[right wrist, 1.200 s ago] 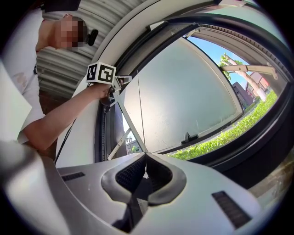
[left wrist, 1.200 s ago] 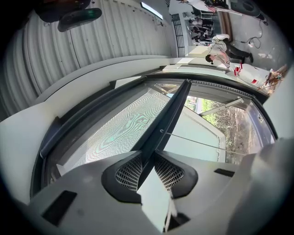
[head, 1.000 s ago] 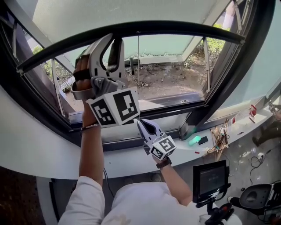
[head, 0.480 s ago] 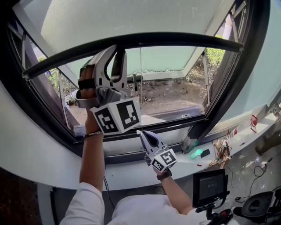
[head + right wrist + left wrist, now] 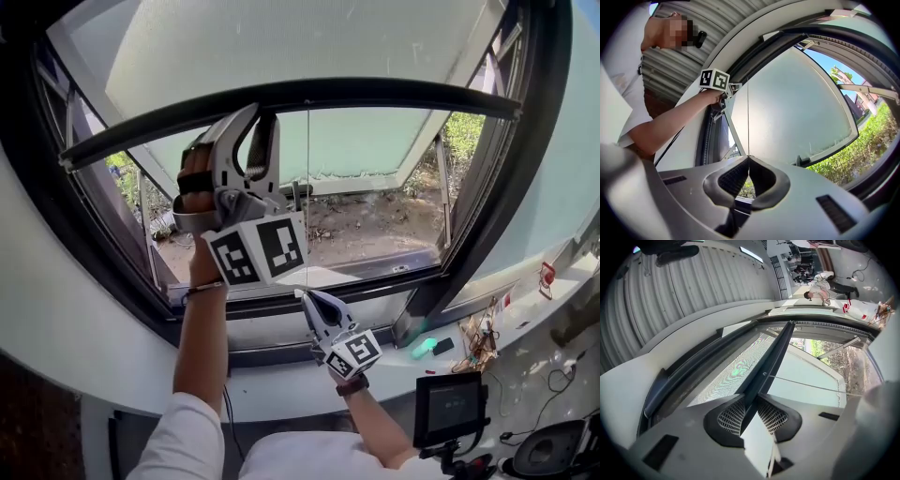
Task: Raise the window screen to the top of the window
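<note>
The window screen (image 5: pixel 281 42) is pale mesh ending in a dark bottom bar (image 5: pixel 394 92) that crosses the upper window. My left gripper (image 5: pixel 255 114) reaches up and is shut on this bar left of its middle; in the left gripper view the bar (image 5: pixel 776 350) runs away between the pads of the left gripper (image 5: pixel 751 401), with mesh (image 5: pixel 733 373) to its left. A thin pull cord (image 5: pixel 307 197) hangs from the bar's middle. Lower down, my right gripper (image 5: pixel 306 296) is shut on the cord (image 5: pixel 748 117), which stands taut above the right gripper (image 5: pixel 748 159).
Beyond the screen an outer glass pane (image 5: pixel 375 145) swings open over bare ground. The dark window frame (image 5: pixel 492 202) rises at the right. On the white sill (image 5: pixel 281 380) lie a green object (image 5: pixel 424 347) and wires (image 5: pixel 478 330). A small monitor (image 5: pixel 448 405) stands below right.
Both grippers have gone up, the left carrying the screen's bottom bar and the right keeping hold of the cord. More open window shows beneath the bar.
</note>
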Demonstrator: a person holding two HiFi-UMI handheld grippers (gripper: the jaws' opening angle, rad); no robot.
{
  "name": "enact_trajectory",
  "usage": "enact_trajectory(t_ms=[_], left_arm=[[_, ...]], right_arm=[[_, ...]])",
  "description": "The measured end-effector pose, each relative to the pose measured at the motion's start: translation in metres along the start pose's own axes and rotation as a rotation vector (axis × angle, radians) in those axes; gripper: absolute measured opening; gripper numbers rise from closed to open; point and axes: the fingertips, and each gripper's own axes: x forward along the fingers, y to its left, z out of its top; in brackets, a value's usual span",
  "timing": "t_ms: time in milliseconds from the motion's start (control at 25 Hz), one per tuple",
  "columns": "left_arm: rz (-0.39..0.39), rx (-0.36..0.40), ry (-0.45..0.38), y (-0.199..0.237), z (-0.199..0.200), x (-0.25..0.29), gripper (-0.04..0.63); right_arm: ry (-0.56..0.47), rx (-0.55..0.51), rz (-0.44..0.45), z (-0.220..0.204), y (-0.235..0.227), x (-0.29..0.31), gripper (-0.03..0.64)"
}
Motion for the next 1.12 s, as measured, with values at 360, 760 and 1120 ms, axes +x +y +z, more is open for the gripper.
enact_trajectory(t_ms=[360, 760, 1120], left_arm=[[0.026, 0.006, -0.019, 0.020, 0.007, 0.010, 0.058], [0.044, 0.006, -0.028, 0.043, 0.013, 0.023, 0.060], [0.052, -0.001, -0.051, 0.070, 0.020, 0.042, 0.060]], right_arm=[[-0.031, -0.025, -0.009, 0.022, -0.004, 0.006, 0.005], [-0.039, -0.057, -0.033, 0.048, -0.008, 0.021, 0.005], [-0.113, -0.075, -0.059, 0.082, -0.017, 0.026, 0.005]])
